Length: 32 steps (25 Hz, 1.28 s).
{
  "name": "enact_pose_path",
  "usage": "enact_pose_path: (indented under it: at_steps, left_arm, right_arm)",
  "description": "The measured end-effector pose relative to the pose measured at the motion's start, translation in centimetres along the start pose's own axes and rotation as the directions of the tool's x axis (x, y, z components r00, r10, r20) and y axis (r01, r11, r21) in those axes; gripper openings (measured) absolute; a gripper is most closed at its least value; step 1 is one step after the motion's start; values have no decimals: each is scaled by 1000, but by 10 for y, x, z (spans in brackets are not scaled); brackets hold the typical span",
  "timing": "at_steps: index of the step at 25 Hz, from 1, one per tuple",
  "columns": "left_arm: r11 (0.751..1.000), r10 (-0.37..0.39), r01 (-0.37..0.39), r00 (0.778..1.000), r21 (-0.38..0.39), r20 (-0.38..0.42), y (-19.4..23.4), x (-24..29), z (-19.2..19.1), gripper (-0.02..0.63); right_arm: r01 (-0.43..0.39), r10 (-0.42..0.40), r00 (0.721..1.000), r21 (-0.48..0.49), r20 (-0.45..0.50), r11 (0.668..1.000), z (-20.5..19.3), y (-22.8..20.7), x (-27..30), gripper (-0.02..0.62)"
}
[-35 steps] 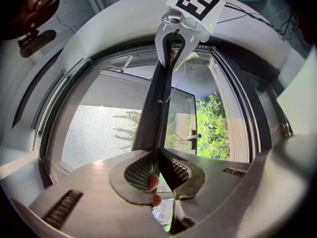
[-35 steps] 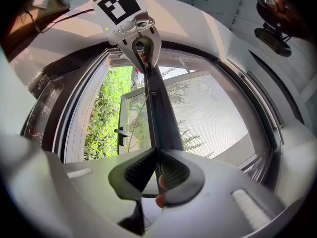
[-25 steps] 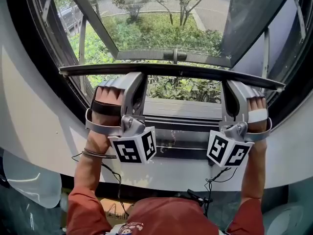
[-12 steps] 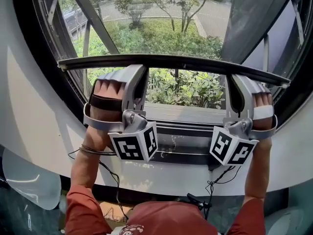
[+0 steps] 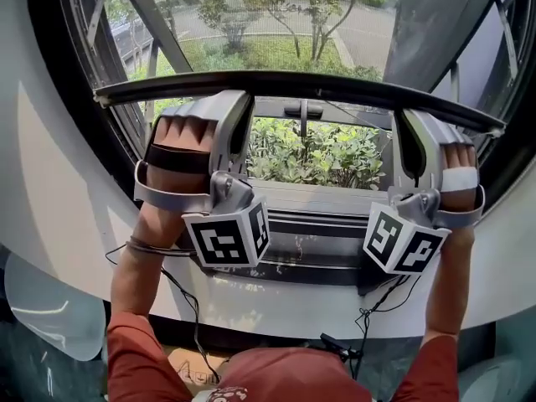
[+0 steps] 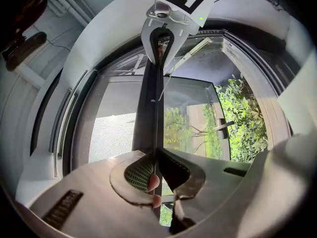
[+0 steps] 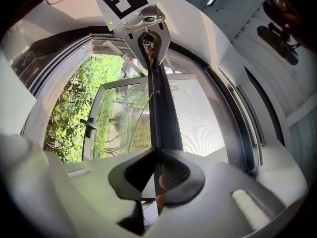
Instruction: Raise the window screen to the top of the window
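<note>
The left gripper (image 6: 154, 170) has its jaws drawn narrow and clamped on the dark, slim bottom bar of the window screen (image 6: 148, 108), near the bar's left end. The right gripper (image 7: 157, 170) is pinched on the same bar near its right end. In the head view both hands reach up side by side, each gripper's black-and-white marker cube (image 5: 228, 239) facing the camera. The bar runs level across the dark-framed window opening, with the grey screen mesh (image 6: 111, 133) stretched above it. Below the bar an uncovered gap shows green shrubs (image 5: 327, 153) outside. A dark window handle (image 5: 303, 111) shows just under the bar, and the white curved sill (image 5: 276, 296) lies beneath the hands.
</note>
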<state>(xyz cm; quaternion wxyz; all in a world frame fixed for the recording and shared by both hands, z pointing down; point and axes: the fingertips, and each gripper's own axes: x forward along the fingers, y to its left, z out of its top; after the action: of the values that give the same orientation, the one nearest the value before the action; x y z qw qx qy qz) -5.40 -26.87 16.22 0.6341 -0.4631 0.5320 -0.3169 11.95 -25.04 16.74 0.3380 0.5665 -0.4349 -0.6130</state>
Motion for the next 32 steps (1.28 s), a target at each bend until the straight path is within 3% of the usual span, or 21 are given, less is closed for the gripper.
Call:
enact_pose_path:
  at_steps: [11,32]
  left_arm:
    - [997,37,-37,999,74,-6,33,17,0,40]
    - [986,149,-147,989,79,-19,100,41,-3,43]
  right_arm:
    - [56,-58,998,-82,-17,995,-1,-32,19,46]
    - [115,-119,992,-121,-29,986,5,-95,45,46]
